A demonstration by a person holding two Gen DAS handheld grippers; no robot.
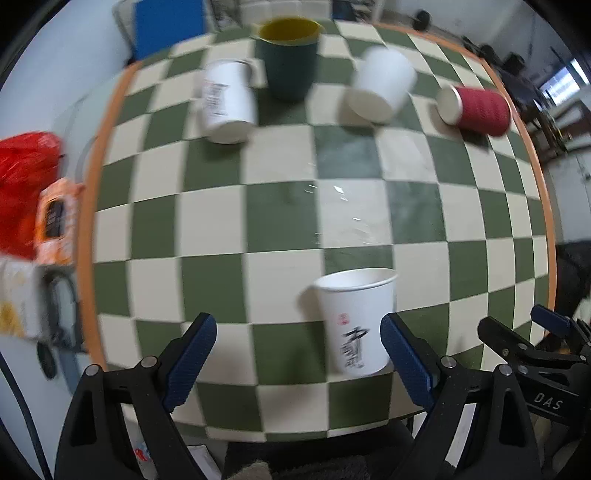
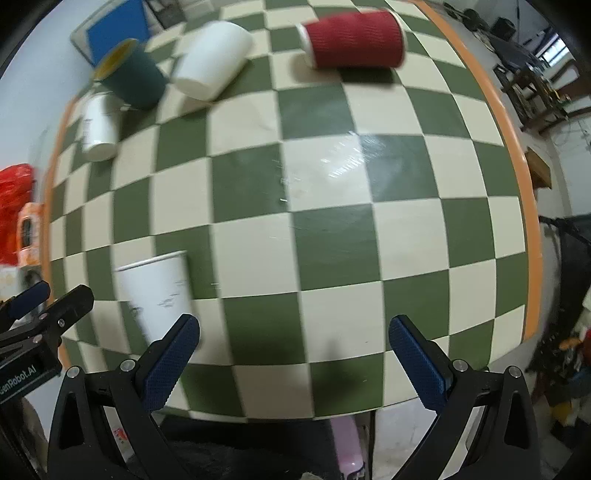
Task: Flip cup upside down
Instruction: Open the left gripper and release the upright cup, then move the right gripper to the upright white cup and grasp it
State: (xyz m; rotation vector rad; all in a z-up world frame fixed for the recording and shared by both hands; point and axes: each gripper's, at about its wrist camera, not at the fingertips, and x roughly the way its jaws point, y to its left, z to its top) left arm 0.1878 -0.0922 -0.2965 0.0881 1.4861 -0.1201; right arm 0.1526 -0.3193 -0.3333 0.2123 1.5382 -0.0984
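Paper cup: a white paper cup (image 1: 354,321) stands upright, mouth up, near the front edge of the checkered desk (image 1: 280,206), inside the left tool's span and just beside its right finger pad.
Left tool: the left tool (image 1: 298,354) is spread wide and released — nothing is pinched between its blue pads.
Right tool: the right tool (image 2: 293,354) is likewise spread open over bare green and cream squares, holding nothing.
Left view only: black brush-style characters and a small red stamp on the cup's wall, too blurred to read; the right tool's black body at the right edge, lettered "DAS".
Right view only: the same cup (image 2: 157,295) sits just beyond the right tool's left finger pad, outside the gap; the left tool's body at the left edge carries lettering ending "enRobot.AI"; a pink object shows below the desk's front edge.
Far side of desk: a dark teal cup with a yellow interior (image 1: 290,59) stands upright; a white mug with a printed label (image 1: 227,101), a plain white cup (image 1: 384,85) and a red ribbed cup (image 1: 476,109) lie tipped or on their sides — the blur leaves the mug's exact pose unclear.
Surroundings: an orange rim (image 1: 94,192) edges the desk; a red bag (image 1: 26,166) and an orange packet (image 1: 57,221) sit off its left side; a blue panel (image 1: 168,26) stands behind it.
In the way: nothing stands between the left tool and the paper cup.
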